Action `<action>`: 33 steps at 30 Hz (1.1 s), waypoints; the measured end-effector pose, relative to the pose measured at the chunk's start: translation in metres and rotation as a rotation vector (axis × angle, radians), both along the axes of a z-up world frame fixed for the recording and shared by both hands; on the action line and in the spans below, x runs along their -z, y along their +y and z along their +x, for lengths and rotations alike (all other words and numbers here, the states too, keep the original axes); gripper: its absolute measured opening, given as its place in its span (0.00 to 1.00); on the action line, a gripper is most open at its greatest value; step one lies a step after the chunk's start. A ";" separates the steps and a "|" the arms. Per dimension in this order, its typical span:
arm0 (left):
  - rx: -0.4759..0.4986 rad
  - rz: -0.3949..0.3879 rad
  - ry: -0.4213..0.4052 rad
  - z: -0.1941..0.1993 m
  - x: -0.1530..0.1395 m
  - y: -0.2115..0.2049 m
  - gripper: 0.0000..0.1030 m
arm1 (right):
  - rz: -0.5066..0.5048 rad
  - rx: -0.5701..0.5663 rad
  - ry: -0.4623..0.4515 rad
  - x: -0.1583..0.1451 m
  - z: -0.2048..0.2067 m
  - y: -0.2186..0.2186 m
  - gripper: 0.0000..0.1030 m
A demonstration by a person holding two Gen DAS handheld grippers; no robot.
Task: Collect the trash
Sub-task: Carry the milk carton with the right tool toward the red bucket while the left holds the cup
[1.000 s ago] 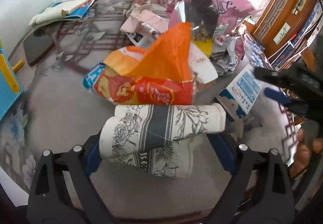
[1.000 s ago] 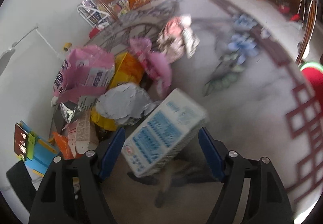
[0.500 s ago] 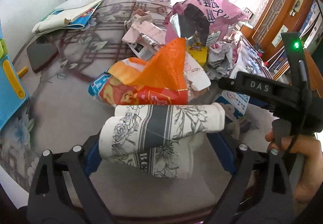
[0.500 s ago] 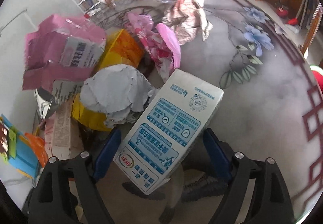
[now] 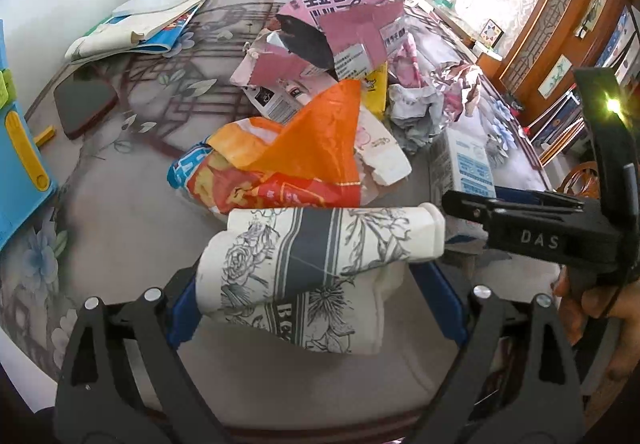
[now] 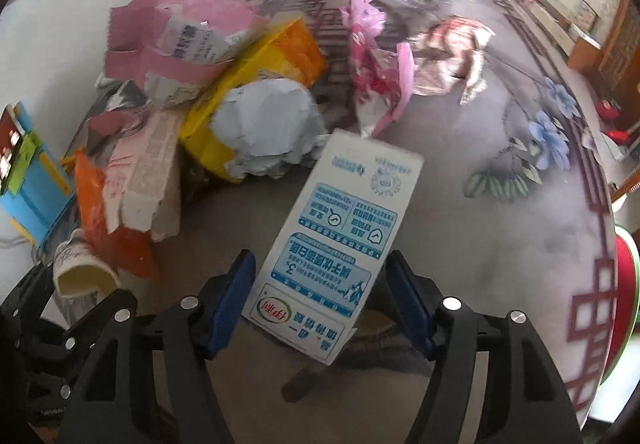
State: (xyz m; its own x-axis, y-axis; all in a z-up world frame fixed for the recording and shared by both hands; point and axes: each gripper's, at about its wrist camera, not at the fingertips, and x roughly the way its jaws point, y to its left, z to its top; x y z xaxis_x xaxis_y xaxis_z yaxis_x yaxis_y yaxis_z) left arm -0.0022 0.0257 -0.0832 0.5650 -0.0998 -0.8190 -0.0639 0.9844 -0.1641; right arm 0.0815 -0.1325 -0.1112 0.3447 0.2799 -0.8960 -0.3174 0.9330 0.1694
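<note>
My left gripper [image 5: 316,300] is shut on a crushed white paper cup with a grey flower print [image 5: 316,260], held just above the table near the trash pile. My right gripper [image 6: 320,300] is shut on a white and blue milk carton [image 6: 336,244], held tilted above the table. The carton also shows in the left wrist view [image 5: 466,163], with the right gripper's black body [image 5: 540,232] in front of it. The paper cup's open end shows at the lower left of the right wrist view [image 6: 80,276]. The pile holds an orange wrapper [image 5: 304,159], a torn pink box [image 5: 344,27] and crumpled paper [image 6: 268,127].
A glass-topped table with a flower pattern [image 6: 520,183] carries it all. A blue toy [image 5: 16,163] stands at the left edge, a dark phone [image 5: 84,103] and a stack of books [image 5: 140,27] behind it. A pink wrapper [image 6: 380,71] and a crumpled bag [image 6: 452,55] lie further back.
My right gripper has swung the milk carton in toward the pile and close to my left gripper. The left gripper has kept the cup and shifted slightly toward the pile.
</note>
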 end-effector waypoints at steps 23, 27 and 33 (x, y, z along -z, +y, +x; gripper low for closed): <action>0.025 0.069 -0.024 -0.004 -0.004 -0.012 0.87 | 0.036 0.038 -0.034 0.001 -0.002 0.002 0.59; 0.050 0.125 -0.043 -0.007 -0.006 -0.021 0.87 | 0.080 0.012 -0.033 -0.008 -0.011 -0.010 0.58; 0.090 0.185 -0.064 -0.010 -0.010 -0.043 0.87 | 0.102 0.049 -0.067 -0.021 -0.026 -0.059 0.57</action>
State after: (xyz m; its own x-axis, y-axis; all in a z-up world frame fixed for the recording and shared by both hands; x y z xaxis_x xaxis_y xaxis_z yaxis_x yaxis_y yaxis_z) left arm -0.0121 -0.0168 -0.0733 0.6122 -0.0033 -0.7907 0.0301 0.9994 0.0191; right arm 0.0553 -0.1915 -0.0905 0.4179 0.3495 -0.8386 -0.2857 0.9268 0.2439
